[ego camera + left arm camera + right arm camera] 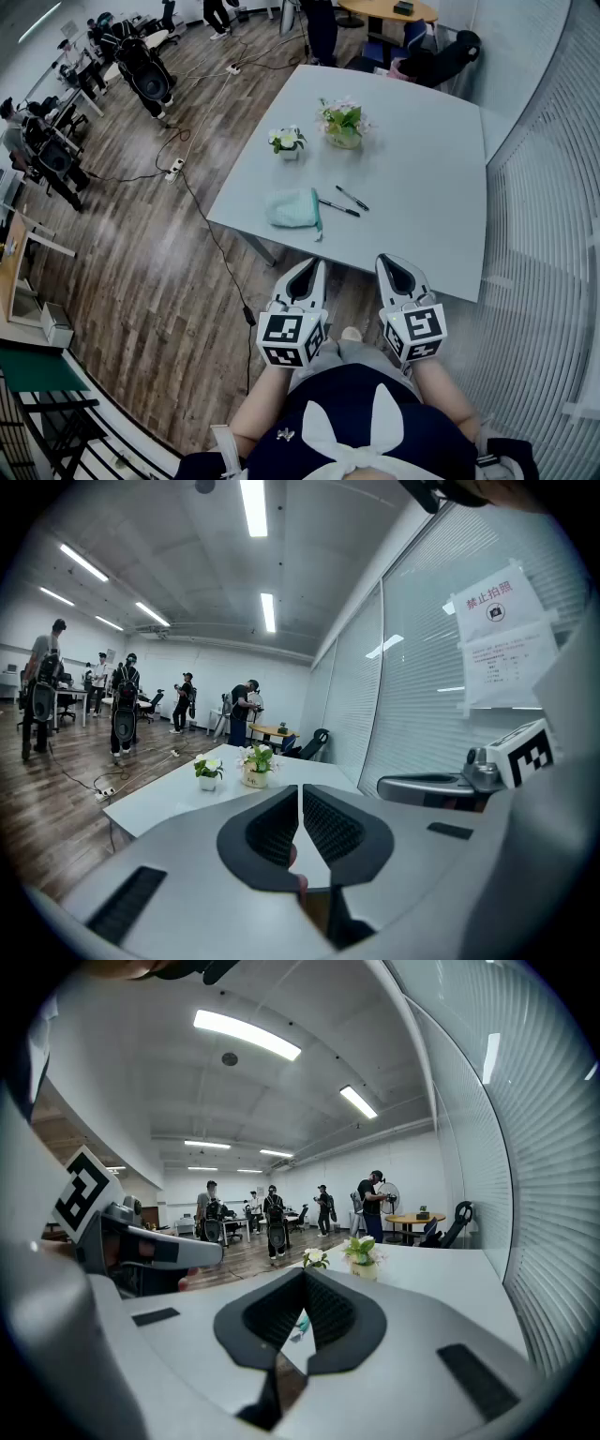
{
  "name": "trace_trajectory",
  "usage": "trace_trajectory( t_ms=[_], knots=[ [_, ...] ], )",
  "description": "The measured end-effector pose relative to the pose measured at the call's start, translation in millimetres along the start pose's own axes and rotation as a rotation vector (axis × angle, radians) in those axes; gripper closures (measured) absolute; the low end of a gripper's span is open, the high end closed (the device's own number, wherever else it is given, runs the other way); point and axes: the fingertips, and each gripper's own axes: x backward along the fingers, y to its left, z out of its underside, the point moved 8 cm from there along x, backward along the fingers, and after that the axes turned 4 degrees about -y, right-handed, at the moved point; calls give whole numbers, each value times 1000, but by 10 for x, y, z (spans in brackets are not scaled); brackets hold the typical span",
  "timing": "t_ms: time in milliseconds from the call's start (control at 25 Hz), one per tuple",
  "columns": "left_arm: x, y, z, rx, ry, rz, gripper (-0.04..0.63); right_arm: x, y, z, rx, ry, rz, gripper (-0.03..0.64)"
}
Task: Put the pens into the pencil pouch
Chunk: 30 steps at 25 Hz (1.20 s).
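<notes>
From the head view, your left gripper (pixel 313 266) and right gripper (pixel 392 262) hang short of the table (pixel 422 169). The limp-looking teal pouch (pixel 291 208) lies near its near-left edge, with two pens (pixel 345 202) just right of it. In the left and right gripper views, both pairs of jaws are closed on nothing. The pens are probably light and slippery, so pinch them mid-barrel.

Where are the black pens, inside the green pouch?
Out: both thin black pens lie on the grey table beside the mint-green cloth pouch.

A large open-plan office: strip lights (pixel 253 506) overhead, a wood-plank floor (pixel 141 262) strung with cables (pixel 202 211) and a power strip (pixel 174 169), blinds (pixel 544 225) along glass walls. Office chairs (pixel 148 75) and people (pixel 125 714) fill the far side, and a printed notice (pixel 495 639) is taped to the glass.
</notes>
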Motion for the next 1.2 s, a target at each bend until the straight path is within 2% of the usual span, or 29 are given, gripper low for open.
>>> trace_trajectory(
  t_ms=[480, 600, 640, 720, 920, 1200],
  knots=[
    [-205, -58, 88, 11, 40, -31, 561, -101, -274, 99, 15, 26, -39, 609],
    [-261, -49, 97, 2, 55, -43, 555, -150, -325, 124, 8, 36, -60, 543],
    [-279, -43, 99, 0, 62, -44, 522, -166, -334, 132, 6, 41, -67, 526],
    [-315, -27, 97, -2, 72, -42, 416, -201, -347, 144, 3, 52, -81, 511],
    [-450, 77, 102, -19, 85, -53, 370, -346, -402, 177, -3, 72, -99, 492],
    [-764, 312, 131, -8, 138, -56, 359, -662, -528, 204, -9, 100, -104, 489]
  ],
)
